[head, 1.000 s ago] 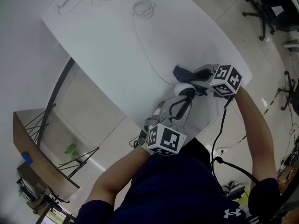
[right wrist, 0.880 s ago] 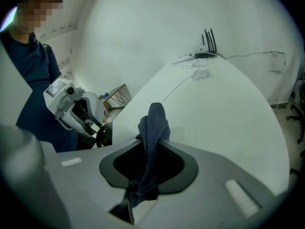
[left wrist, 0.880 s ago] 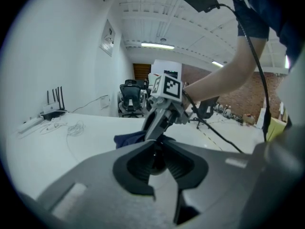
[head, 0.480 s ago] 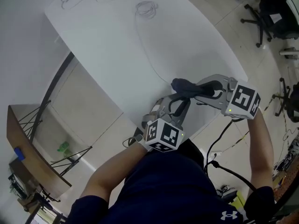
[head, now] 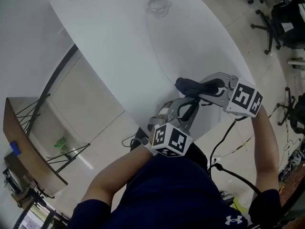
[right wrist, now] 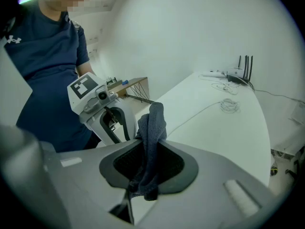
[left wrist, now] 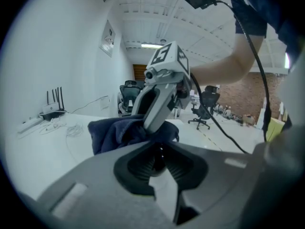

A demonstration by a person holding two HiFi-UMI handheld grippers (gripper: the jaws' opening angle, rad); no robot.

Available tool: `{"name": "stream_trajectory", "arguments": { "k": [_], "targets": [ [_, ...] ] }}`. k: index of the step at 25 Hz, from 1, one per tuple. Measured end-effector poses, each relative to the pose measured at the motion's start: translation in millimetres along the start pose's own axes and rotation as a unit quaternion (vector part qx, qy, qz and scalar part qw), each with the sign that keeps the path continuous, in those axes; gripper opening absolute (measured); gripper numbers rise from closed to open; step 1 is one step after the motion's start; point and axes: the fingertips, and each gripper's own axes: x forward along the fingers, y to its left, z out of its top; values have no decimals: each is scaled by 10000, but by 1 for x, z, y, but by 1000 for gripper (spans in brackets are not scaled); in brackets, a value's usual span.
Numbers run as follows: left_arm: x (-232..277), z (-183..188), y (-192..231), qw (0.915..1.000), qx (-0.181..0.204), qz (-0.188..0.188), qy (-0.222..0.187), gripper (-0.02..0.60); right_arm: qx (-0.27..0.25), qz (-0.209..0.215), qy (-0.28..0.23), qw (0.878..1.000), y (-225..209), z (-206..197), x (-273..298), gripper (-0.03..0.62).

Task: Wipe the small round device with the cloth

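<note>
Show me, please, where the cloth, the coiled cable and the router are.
cloth (right wrist: 152, 123): right gripper view, on its upright fold.
cable (head: 159, 7): head view, on the coil at the table's far end.
router (right wrist: 237, 72): right gripper view, on its body below the antennas.

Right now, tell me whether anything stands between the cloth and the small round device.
Nothing visible does. The right gripper clamps the cloth, and the cloth hangs right at the round device, apparently touching it. In the left gripper view no other thing shows between the two.
</note>
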Motion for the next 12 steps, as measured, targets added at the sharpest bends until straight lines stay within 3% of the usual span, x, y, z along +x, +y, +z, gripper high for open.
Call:
{"name": "stream_trajectory", "arguments": {
  "k": [7,12],
  "targets": [
    [0,2,3,10000,5,44,-72,51,510,465,-179,9975,-28,0,12,87],
    [3,4,4,10000,23,24,-92,34,1013,933,103,9904,-50,-19,33,87]
  ]
}}
